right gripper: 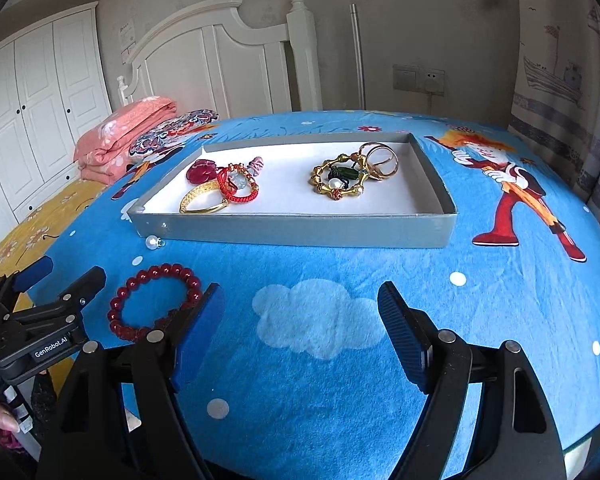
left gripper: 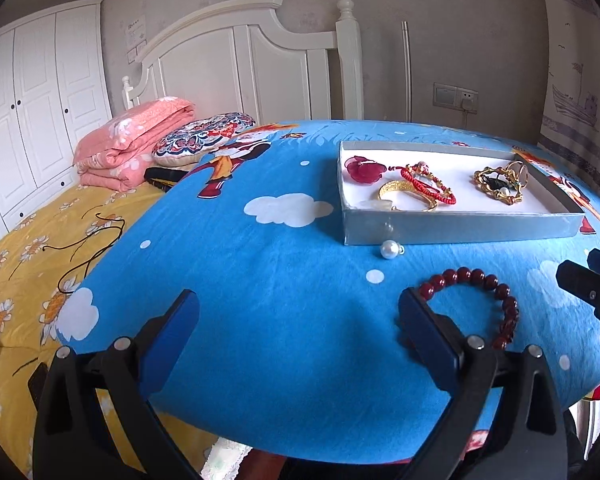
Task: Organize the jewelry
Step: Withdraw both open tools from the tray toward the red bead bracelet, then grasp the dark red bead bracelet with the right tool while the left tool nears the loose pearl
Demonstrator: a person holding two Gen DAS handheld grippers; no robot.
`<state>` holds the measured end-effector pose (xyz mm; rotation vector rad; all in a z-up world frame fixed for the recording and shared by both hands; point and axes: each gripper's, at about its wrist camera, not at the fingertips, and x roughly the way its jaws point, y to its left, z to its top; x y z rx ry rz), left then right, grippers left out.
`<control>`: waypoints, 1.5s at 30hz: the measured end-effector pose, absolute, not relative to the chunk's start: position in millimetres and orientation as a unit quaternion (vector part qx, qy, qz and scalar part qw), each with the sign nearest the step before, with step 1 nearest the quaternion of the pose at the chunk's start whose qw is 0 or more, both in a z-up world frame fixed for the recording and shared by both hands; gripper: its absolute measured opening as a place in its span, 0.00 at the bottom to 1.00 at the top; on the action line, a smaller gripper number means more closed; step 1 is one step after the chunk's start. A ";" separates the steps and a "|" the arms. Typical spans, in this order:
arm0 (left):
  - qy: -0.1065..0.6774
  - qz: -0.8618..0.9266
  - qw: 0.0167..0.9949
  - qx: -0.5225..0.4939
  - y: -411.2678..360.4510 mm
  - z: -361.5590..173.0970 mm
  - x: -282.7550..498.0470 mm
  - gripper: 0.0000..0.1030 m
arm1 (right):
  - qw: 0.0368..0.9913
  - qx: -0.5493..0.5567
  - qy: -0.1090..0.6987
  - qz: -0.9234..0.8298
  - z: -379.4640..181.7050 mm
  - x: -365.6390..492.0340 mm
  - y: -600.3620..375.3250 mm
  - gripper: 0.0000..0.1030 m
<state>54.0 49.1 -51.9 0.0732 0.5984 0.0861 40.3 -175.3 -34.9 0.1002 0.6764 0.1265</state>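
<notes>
A: Left gripper [left gripper: 298,322] low over the blue cloth [left gripper: 260,280], fingers spread wide, nothing between them. Its right finger [left gripper: 424,328] overlaps the near-left edge of the red bead bracelet [left gripper: 476,300].

B: Right gripper [right gripper: 300,320] level beside it, fingers apart too, holding nothing. Bracelet lies just left of its left finger [right gripper: 204,328].

A: Pearl [left gripper: 389,248] sits on the cloth against the gray tray [left gripper: 460,226]. Gold bangle [left gripper: 408,196] and rings [right gripper: 378,162] lie inside the tray.

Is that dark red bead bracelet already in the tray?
No, the bead bracelet lies on the blue cloth, in front of the tray.
</notes>
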 end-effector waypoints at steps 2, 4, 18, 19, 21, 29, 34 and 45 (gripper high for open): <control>0.303 0.046 0.952 0.028 55.5 -58.6 51.0 0.94 | 0.938 0.046 0.337 0.066 -37.4 40.0 -171.2 0.72; 0.309 0.050 0.949 0.021 61.5 -62.2 50.7 0.94 | 0.936 0.039 0.342 0.071 -40.1 40.7 -164.0 0.72; 0.287 0.061 0.956 0.025 62.5 -63.4 40.1 0.94 | 0.937 0.002 0.338 0.090 -41.6 44.3 -128.0 0.72; 0.284 0.064 0.956 0.027 62.7 -62.9 39.0 0.94 | 0.937 -0.002 0.337 0.090 -41.5 44.6 -125.4 0.72; 0.280 0.068 0.957 0.029 63.6 -61.5 37.4 0.94 | 0.937 -0.009 0.337 0.093 -41.6 45.7 -120.3 0.73; 0.273 0.080 0.958 0.026 73.0 -55.6 35.5 0.94 | 0.936 -0.028 0.333 0.110 -39.6 47.5 -101.7 0.76; 0.277 0.077 0.957 0.029 71.5 -57.4 35.1 0.94 | 0.932 -0.038 0.348 0.089 -44.7 51.0 -107.4 0.76; 0.282 0.062 0.956 0.044 56.9 -59.9 35.1 0.94 | 0.947 -0.063 0.315 0.008 -36.5 68.7 -160.3 0.76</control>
